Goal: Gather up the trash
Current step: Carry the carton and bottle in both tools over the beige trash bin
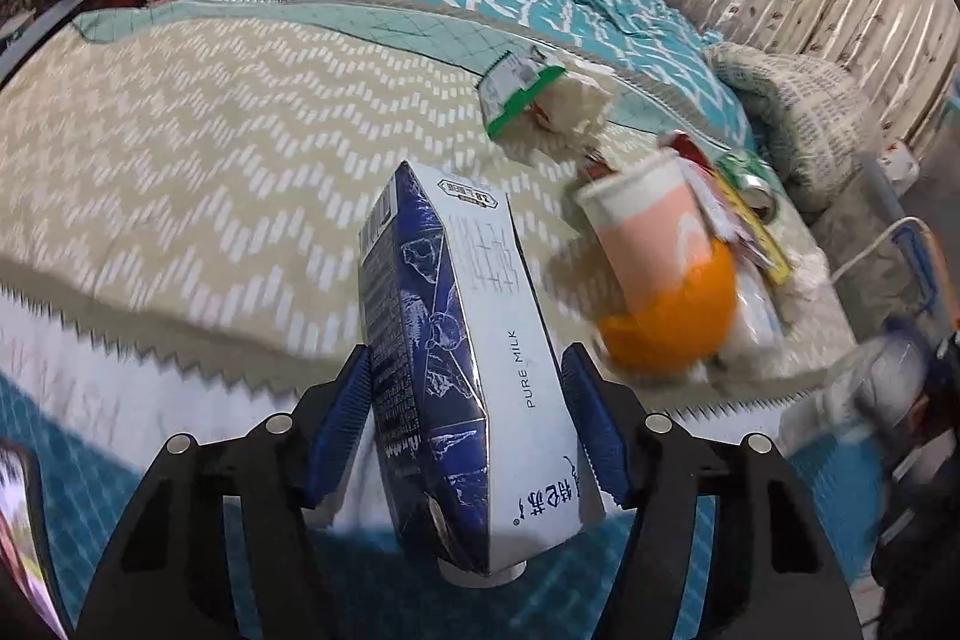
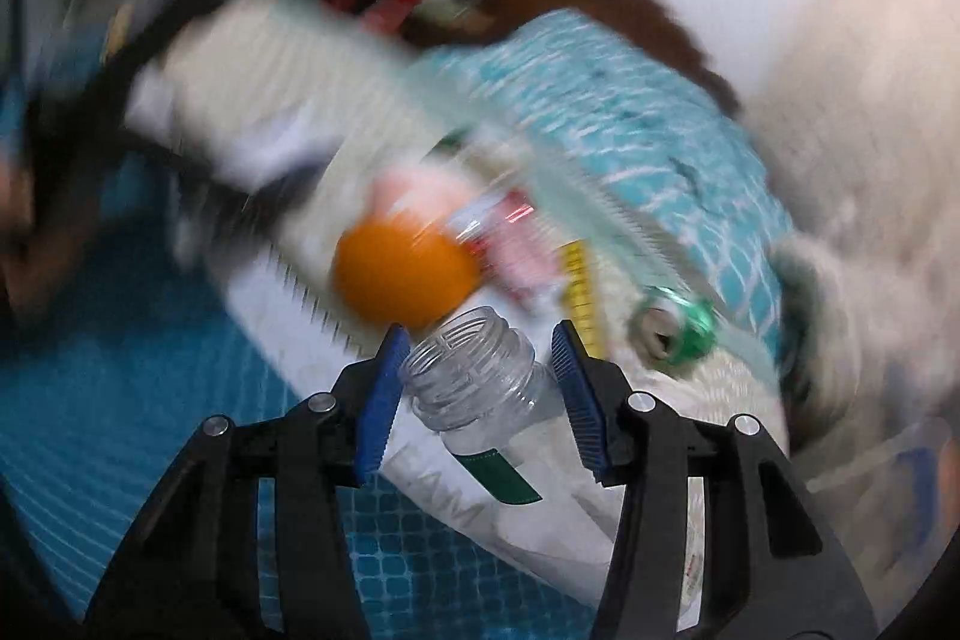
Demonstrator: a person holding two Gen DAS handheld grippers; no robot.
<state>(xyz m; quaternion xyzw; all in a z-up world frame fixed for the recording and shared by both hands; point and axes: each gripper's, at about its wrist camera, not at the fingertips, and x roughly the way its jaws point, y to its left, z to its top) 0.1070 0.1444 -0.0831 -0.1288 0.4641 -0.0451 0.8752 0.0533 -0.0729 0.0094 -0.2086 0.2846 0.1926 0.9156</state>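
Left gripper clamps a milk carton over the bed's near edge; open coverlet beyond. Right gripper grips a clear uncapped bottle, orange just ahead.

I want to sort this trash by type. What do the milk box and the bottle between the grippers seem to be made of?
The milk carton looks like coated paperboard: folded seams, sharp creases, a slightly glossy blue and white print. The bottle looks like clear plastic: see-through wall, moulded screw thread at the open neck, a paper-like label lower down. Its cap is missing.
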